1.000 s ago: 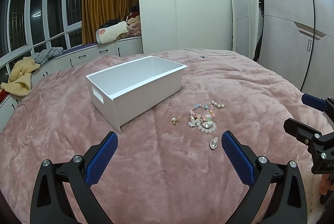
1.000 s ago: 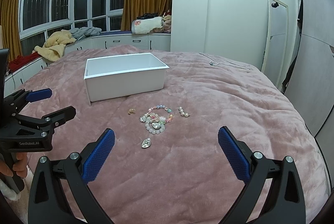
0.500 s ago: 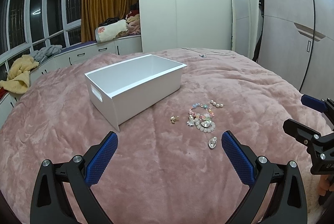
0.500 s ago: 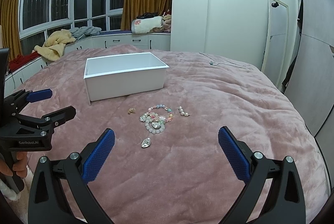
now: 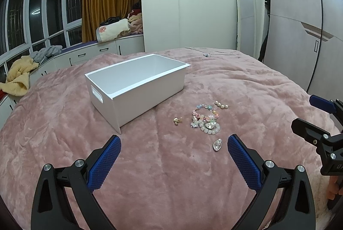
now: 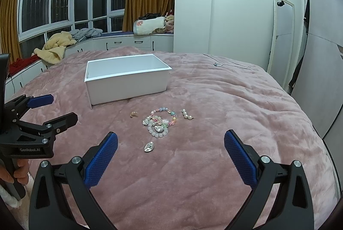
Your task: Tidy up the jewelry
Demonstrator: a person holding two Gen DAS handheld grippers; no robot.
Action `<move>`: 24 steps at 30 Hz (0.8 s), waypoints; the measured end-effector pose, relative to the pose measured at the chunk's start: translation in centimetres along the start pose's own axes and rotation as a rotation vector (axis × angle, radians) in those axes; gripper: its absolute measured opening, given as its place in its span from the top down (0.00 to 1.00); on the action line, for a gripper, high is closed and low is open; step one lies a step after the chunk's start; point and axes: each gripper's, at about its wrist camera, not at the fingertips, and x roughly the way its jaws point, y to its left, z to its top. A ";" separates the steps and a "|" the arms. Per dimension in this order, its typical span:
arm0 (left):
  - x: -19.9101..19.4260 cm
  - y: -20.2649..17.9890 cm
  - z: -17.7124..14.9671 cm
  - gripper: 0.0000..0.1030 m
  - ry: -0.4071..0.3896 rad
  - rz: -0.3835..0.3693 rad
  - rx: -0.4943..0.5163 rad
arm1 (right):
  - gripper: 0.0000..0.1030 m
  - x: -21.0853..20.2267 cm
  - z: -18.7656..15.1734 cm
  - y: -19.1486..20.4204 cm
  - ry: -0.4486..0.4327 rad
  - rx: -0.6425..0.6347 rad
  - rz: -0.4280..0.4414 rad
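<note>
A white open box (image 5: 137,85) (image 6: 126,77) stands on the pink bed cover. In front of it lies a small heap of bead bracelets (image 5: 206,119) (image 6: 159,121), a short pearl string (image 5: 221,104) (image 6: 187,114), a small gold earring (image 5: 177,121) (image 6: 132,114) and a silver heart pendant (image 5: 217,145) (image 6: 148,146). My left gripper (image 5: 172,143) is open and empty, low over the cover short of the jewelry. My right gripper (image 6: 170,141) is open and empty, just short of the pendant. Each gripper shows at the other view's edge.
A thin cable with a plug (image 5: 206,54) (image 6: 216,63) lies at the bed's far side. Window-seat cabinets with blankets and clothes (image 6: 57,45) run behind the bed. A mirror (image 5: 245,17) and wardrobe doors (image 5: 300,21) stand at the right.
Both grippers stay open. The left view has shifted slightly, bringing the box and jewelry a little left in frame. The right view is nearly unchanged.
</note>
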 end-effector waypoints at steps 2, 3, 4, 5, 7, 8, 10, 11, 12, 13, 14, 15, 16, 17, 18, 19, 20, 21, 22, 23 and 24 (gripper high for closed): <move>0.0 0.0 0.0 0.02 0.001 -0.001 0.000 | 0.05 0.0 0.0 0.0 0.001 0.001 -0.001; 0.0 0.0 0.0 0.02 0.003 -0.001 0.001 | 0.05 0.0 0.0 0.0 0.001 0.000 0.000; 0.1 0.0 0.1 0.02 0.004 -0.001 0.001 | 0.05 0.0 0.0 0.0 0.001 0.000 0.000; 0.1 0.0 0.1 0.02 0.003 -0.001 0.001 | 0.05 0.0 0.0 0.0 0.000 -0.001 -0.002; 0.1 -0.1 0.1 0.02 0.003 -0.001 0.000 | 0.05 0.0 0.0 -0.1 0.001 0.000 -0.001; 0.1 -0.1 0.1 0.02 0.004 -0.001 0.000 | 0.05 0.0 0.0 -0.1 0.000 0.000 -0.003; 0.1 -0.1 0.1 0.02 0.005 -0.002 0.000 | 0.05 0.0 0.1 -0.1 0.000 0.000 -0.006; 0.1 -0.1 0.1 0.02 0.006 -0.003 -0.001 | 0.05 -0.1 0.1 -0.1 -0.002 0.001 -0.008; 0.1 -0.1 0.1 0.02 0.007 -0.004 -0.002 | 0.05 0.0 0.2 -0.2 -0.001 0.003 -0.007; 0.2 -0.1 0.2 0.02 0.010 -0.006 -0.004 | 0.05 0.0 0.3 -0.2 0.001 0.006 -0.006; 0.3 -0.1 0.3 0.02 0.010 -0.008 -0.005 | 0.05 0.1 0.3 -0.3 0.002 0.009 -0.005; 0.4 -0.2 0.3 0.02 0.012 -0.008 -0.004 | 0.05 0.2 0.4 -0.3 0.003 0.010 -0.005; 0.5 -0.2 0.5 0.02 0.015 -0.005 -0.003 | 0.05 0.3 0.5 -0.4 0.002 0.012 -0.009; 0.7 -0.2 0.7 0.02 0.017 -0.006 -0.002 | 0.05 0.3 0.6 -0.4 0.002 0.014 -0.012; 0.8 -0.2 0.8 0.02 0.018 -0.010 -0.002 | 0.05 0.5 0.8 -0.5 0.003 0.015 -0.010; 1.1 -0.1 1.1 0.02 0.023 -0.016 -0.004 | 0.05 0.7 0.9 -0.5 0.005 0.016 -0.012; 1.4 -0.1 1.3 0.02 0.026 -0.020 -0.005 | 0.05 0.8 1.0 -0.5 0.006 0.016 -0.015; 1.6 -0.1 1.5 0.02 0.029 -0.023 -0.005 | 0.05 1.1 1.3 -0.6 0.009 0.017 -0.014; 2.0 -0.1 1.7 0.02 0.031 -0.024 -0.002 | 0.05 1.2 1.4 -0.6 0.009 0.017 -0.015; 2.2 -0.1 1.9 0.02 0.033 -0.025 0.002 | 0.05 1.5 1.6 -0.7 0.010 0.017 -0.018; 2.5 -0.1 2.2 0.02 0.036 -0.030 0.007 | 0.05 1.8 1.8 -0.8 0.012 0.015 -0.019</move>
